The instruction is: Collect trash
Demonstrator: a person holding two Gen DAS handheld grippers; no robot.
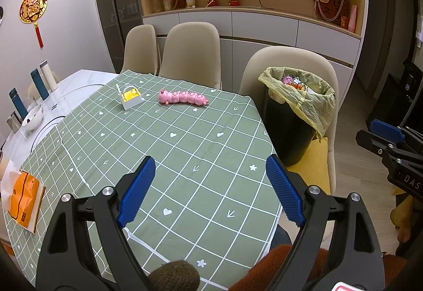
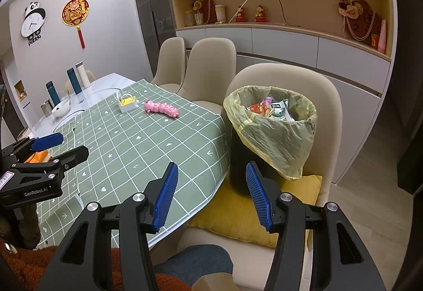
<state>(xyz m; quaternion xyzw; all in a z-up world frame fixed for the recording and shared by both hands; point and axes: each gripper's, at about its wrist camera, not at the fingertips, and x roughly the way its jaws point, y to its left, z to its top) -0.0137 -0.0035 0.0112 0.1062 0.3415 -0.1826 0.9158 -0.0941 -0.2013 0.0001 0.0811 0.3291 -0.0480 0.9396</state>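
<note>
Both the left gripper (image 1: 208,185) and right gripper (image 2: 211,197) hung empty, jaws apart, near the lined trash bin (image 2: 267,148) on the chair (image 2: 327,95)

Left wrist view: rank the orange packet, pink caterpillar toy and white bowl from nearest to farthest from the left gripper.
From the left gripper:
1. Orange packet, near table edge, left.
2. White bowl, far left on the bare tabletop.
3. Pink caterpillar toy, far side, ahead.
</note>
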